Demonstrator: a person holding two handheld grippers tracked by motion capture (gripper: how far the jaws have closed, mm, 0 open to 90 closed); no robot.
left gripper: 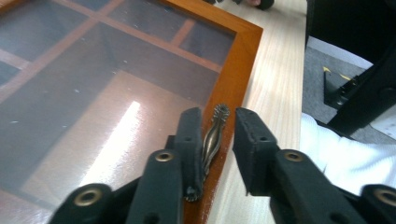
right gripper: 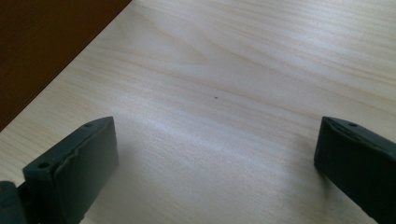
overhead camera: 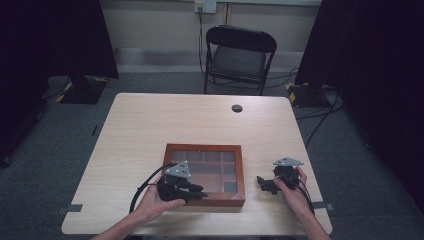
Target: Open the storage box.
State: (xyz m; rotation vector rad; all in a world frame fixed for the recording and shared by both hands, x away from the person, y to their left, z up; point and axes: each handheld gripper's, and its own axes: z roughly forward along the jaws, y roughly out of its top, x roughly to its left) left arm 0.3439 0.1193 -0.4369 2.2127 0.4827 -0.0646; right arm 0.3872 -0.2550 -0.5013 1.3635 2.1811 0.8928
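A wooden box (overhead camera: 206, 175) with a glass lid divided into panes lies in the lower middle of the high view, on the pale counter (overhead camera: 150, 125). The left tool (overhead camera: 197, 190) sits at the box's near edge, lower left of centre. In the left gripper view its jaws stand narrow on either side of a small brass latch (left gripper: 214, 135) on the box's frame; the left jaw lies against the latch, the right one stands just apart from it. The right tool (overhead camera: 261, 182) rests at the lower right, beside the box, its jaws wide over bare counter.
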